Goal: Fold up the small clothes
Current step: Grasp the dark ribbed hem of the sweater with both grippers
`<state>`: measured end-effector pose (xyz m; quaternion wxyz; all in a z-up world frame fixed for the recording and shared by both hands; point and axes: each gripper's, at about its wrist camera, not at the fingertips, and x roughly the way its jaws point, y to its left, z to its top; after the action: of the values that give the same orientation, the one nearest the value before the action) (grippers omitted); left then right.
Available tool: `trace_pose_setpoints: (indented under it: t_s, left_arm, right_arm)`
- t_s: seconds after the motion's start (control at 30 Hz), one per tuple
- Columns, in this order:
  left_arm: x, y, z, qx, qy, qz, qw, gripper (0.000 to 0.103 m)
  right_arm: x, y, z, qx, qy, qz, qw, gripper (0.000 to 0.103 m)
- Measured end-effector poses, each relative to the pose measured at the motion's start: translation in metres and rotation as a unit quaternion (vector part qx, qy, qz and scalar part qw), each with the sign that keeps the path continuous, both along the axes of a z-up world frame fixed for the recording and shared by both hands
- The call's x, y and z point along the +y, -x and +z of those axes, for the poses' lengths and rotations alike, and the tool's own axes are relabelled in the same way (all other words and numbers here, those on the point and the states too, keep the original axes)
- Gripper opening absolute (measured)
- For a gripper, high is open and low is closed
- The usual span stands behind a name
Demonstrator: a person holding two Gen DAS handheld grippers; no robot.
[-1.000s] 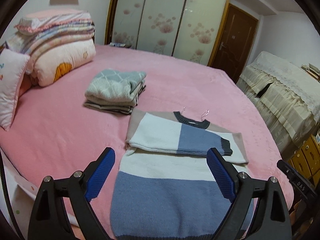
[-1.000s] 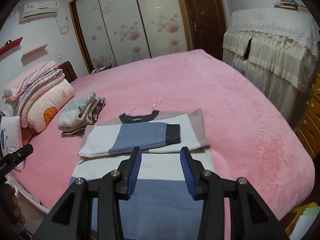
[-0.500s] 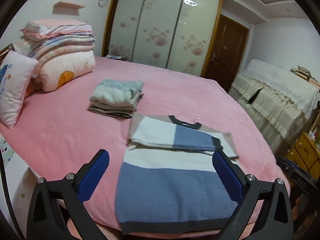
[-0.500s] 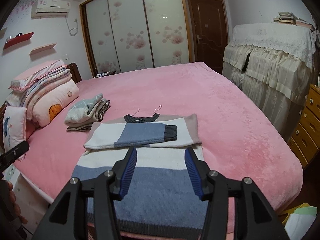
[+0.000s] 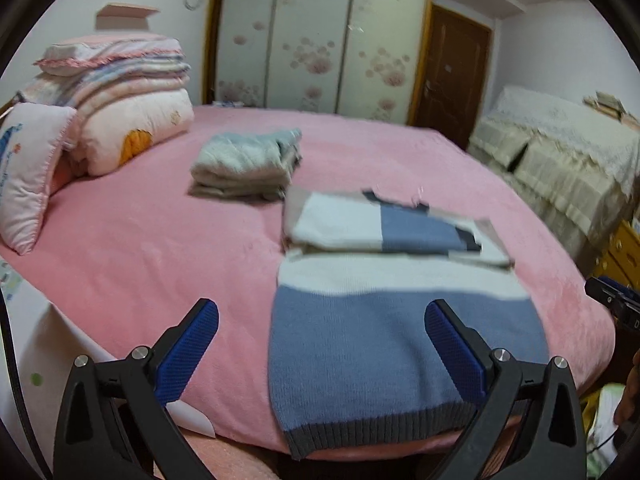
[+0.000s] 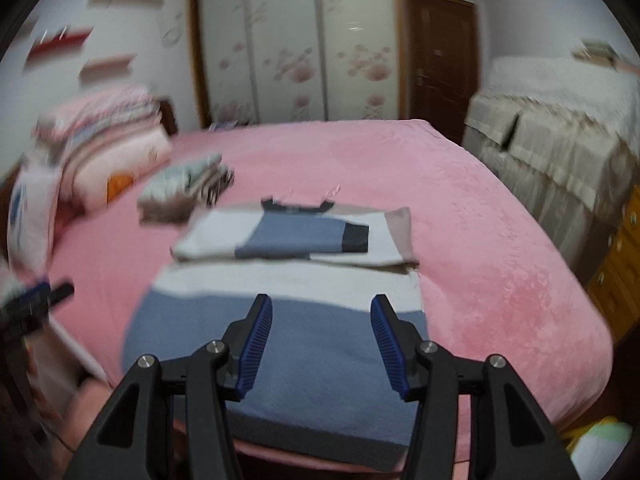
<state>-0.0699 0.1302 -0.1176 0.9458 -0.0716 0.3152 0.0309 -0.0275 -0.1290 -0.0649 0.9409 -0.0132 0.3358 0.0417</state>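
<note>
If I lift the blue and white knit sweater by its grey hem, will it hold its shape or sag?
The blue and white knit sweater will probably sag: its grey ribbed hem already droops over the edge of the pink plush bed cover. The folded sleeves lie loose on top, so they will likely slide off. The plush may drag on the knit if pushed.

Left gripper (image 5: pixel 322 338), right gripper (image 6: pixel 321 330): black frames, ribbed blue pads, silver screws.
</note>
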Motion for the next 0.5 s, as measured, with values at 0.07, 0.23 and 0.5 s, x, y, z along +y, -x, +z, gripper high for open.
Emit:
trace_pose_setpoints:
  t_s: [0.07,0.23,0.5]
  left_arm:
    - [0.002,-0.005,-0.019,0.021,0.012,-0.014,0.9996,0.102]
    - [0.014,-0.014,-0.077,0.095,0.066,-0.029,0.9929,0.102]
    - [0.032,-0.014,-0.144,0.174,0.135,-0.004,0.9754,0.102]
  right_arm:
    - [-0.002,0.005,-0.015,0.013,0.031,0.014,0.999,0.052]
    - [-0.02,0.014,-0.062,0.062,0.057,0.011,0.996,0.052]
    - [-0.071,0.012,-0.123,0.162,-0.039,-0.023,0.986,0.052]
